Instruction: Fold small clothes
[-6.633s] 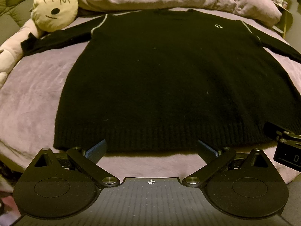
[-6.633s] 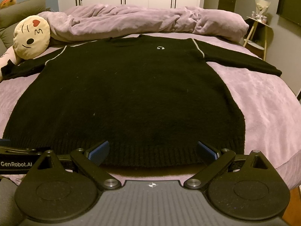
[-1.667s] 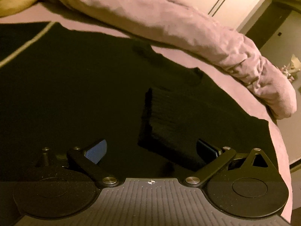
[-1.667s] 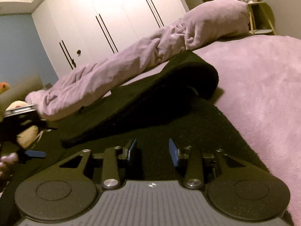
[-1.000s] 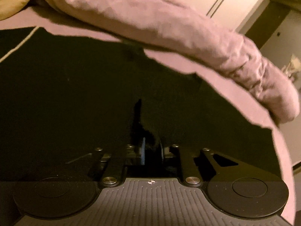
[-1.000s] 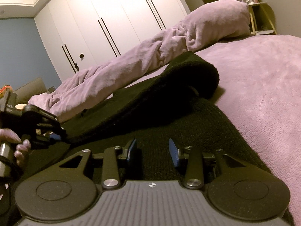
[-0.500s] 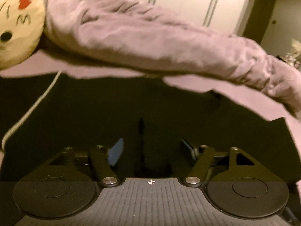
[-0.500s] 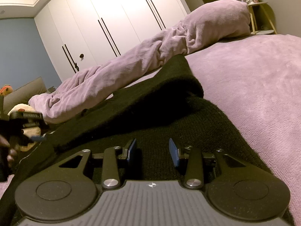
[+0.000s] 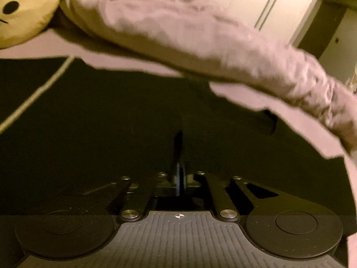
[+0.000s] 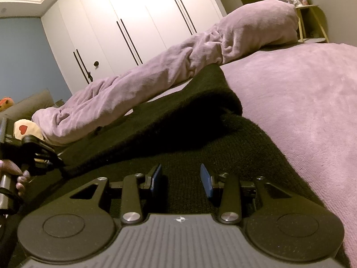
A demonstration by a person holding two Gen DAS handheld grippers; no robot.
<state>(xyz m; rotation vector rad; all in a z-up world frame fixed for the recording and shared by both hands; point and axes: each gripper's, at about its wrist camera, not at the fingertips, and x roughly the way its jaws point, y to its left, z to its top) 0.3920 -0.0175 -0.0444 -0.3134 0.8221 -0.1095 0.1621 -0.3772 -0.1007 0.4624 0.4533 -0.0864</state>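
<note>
A black knit sweater (image 9: 100,134) lies flat on the purple bed (image 10: 301,102), with a white stripe near its left shoulder. Its right sleeve (image 10: 169,116) is folded across the body and slopes down to the left in the right wrist view. There my left gripper (image 10: 42,154), in a person's hand (image 10: 13,172), meets the sleeve's end. In the left wrist view the left gripper (image 9: 178,174) is shut, with a thin ridge of black fabric rising from its tips. My right gripper (image 10: 180,178) rests low over the sweater's right edge, jaws partly apart, flat knit showing between them.
A rolled purple duvet (image 10: 178,67) runs along the far side of the bed. A yellow face cushion (image 9: 22,11) sits at the far left. White wardrobe doors (image 10: 133,22) stand behind, and a small side table (image 10: 312,22) at the far right.
The left jaws opened, then shut again on the fabric as that gripper slid across the sweater. The folded sleeve has sunk flatter. The right gripper has not moved.
</note>
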